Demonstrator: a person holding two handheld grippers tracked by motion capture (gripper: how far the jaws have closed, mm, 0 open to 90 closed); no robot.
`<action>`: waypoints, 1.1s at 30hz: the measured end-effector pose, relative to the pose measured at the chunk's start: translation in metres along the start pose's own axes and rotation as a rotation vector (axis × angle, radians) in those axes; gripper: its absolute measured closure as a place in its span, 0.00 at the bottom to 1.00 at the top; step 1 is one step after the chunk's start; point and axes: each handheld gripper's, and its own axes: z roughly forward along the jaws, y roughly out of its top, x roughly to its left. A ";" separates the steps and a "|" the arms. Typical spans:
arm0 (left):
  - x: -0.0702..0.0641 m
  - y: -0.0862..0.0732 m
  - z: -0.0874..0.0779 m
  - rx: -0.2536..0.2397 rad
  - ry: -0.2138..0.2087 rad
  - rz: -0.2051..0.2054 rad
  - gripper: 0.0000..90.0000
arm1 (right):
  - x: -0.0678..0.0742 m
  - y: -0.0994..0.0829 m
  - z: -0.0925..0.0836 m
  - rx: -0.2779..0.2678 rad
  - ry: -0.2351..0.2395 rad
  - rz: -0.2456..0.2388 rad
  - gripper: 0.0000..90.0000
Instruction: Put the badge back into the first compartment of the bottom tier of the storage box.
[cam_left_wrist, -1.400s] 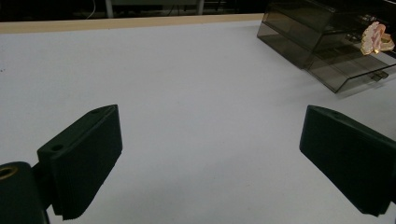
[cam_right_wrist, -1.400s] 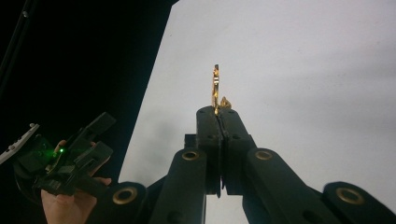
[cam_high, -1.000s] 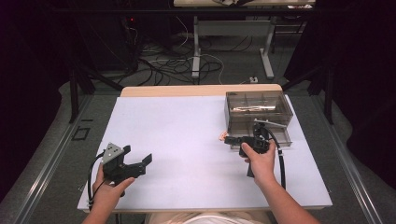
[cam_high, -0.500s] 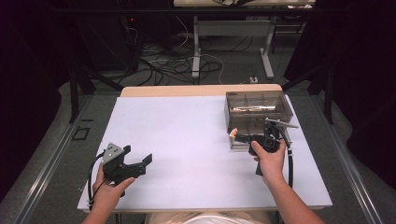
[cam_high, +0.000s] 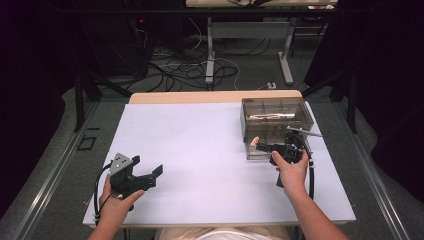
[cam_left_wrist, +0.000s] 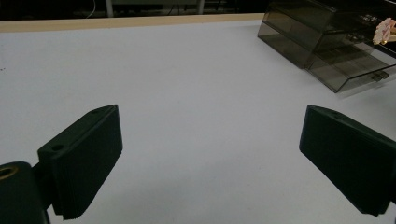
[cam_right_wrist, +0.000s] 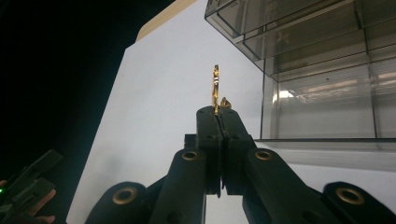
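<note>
From the high view, the right tongs (cam_high: 263, 146) sit clenched on a small gold piece with a pale pink end (cam_high: 255, 141), which pokes out ahead of their tips just in front of the smoky clear organizer box (cam_high: 276, 120); the box's open drawer (cam_high: 260, 151) lies directly beside and beneath those tips, so the right hand is plainly the nearer one, while the left tongs (cam_high: 150, 167) rest well apart across the white bench (cam_high: 200, 145), released and holding nothing. Beyond the bench's far wooden edge the room is dark, with cables on the floor and the legs of another table. In the left gripper view the two black jaws stand wide with bare white bench (cam_left_wrist: 187, 84) between them, and the organizer box (cam_left_wrist: 322, 42) lies far ahead and off to one side of the left tongs (cam_left_wrist: 210, 158), the pink end of the piece (cam_left_wrist: 385, 30) just visible at its edge. In the right gripper view the right tongs (cam_right_wrist: 218, 116) are pressed together on the foot of the gold piece (cam_right_wrist: 215, 88), whose long axis runs straight on from the tips in line with the jaws; the box wall (cam_right_wrist: 322, 84) stands just beside it, so the coming move likely turns on swinging that thin piece sideways into a compartment without catching the rim.
</note>
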 end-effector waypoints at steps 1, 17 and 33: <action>0.000 0.000 0.000 0.000 0.000 0.000 0.06 | -0.002 0.001 0.000 0.007 0.000 -0.013 0.98; 0.000 0.000 0.000 0.000 0.000 -0.001 0.07 | -0.005 0.000 0.005 -0.031 -0.102 -0.085 0.98; 0.000 0.000 0.000 0.000 -0.001 0.000 0.07 | -0.010 -0.001 0.014 -0.020 -0.159 -0.106 0.98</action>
